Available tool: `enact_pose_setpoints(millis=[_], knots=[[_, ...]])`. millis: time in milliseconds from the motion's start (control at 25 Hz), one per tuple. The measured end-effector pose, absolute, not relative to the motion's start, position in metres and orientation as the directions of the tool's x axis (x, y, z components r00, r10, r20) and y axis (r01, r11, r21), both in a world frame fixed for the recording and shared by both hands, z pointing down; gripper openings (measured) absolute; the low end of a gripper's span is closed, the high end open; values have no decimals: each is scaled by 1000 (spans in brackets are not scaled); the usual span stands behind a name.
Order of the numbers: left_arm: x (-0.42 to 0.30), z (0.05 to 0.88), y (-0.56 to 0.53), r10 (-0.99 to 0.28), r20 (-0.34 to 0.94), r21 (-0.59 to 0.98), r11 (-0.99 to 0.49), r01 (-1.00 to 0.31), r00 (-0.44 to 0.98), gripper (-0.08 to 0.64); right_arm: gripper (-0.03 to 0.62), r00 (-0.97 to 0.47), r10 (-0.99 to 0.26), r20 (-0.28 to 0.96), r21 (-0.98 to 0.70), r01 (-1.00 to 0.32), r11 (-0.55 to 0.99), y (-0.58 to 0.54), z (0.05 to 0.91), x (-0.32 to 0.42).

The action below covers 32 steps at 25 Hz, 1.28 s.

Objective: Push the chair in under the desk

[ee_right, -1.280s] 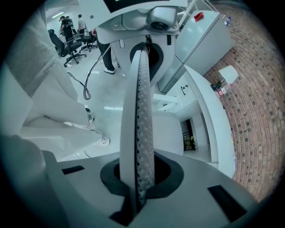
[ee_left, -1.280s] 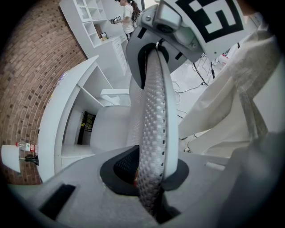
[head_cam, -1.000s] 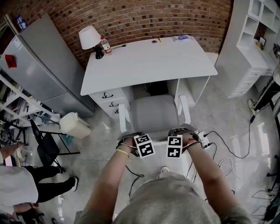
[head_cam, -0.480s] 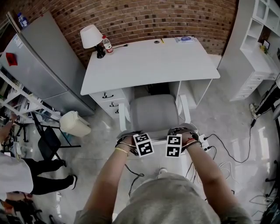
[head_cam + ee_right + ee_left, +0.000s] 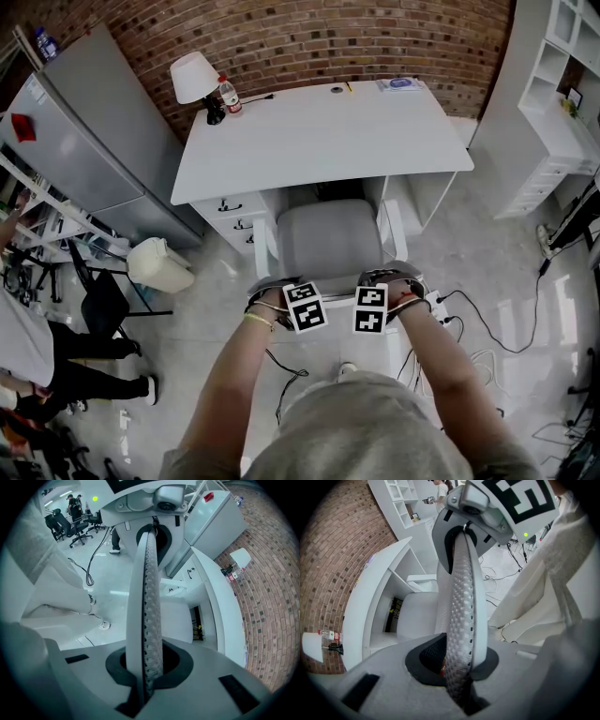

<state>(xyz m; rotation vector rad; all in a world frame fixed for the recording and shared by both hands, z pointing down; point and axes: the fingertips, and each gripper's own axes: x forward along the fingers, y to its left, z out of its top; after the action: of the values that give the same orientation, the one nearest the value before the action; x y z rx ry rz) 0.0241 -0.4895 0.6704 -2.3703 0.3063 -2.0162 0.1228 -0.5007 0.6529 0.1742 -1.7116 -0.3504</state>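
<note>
Though gripped twice, not yet in. Head view: chair seat just at desk front edge, back well out. Left gripper view: left gripper clamped on chair-back rim. Right gripper view: right gripper pinching same rim. Most of push judged left.

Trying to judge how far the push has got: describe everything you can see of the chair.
The chair has a light grey padded seat, two white armrests and a perforated mesh backrest in a white frame. It stands upright on the glossy floor, facing the white desk, with the seat front at the kneehole and most of the seat not yet under the top. The left gripper and right gripper each have jaws closed on the backrest's top edge.
</note>
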Motion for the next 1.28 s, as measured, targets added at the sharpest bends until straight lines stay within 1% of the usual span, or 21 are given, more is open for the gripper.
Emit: enact_pose_setpoints(millis=[520, 1280], knots=[[28, 671, -513, -175, 973, -153, -977, -149, 147, 63, 14, -176, -316, 932, 336, 95, 937, -525, 653, 127], [17, 670, -530, -168, 974, -152, -982, -117, 153, 64, 11, -166, -320, 933, 335, 72, 939, -537, 654, 116]])
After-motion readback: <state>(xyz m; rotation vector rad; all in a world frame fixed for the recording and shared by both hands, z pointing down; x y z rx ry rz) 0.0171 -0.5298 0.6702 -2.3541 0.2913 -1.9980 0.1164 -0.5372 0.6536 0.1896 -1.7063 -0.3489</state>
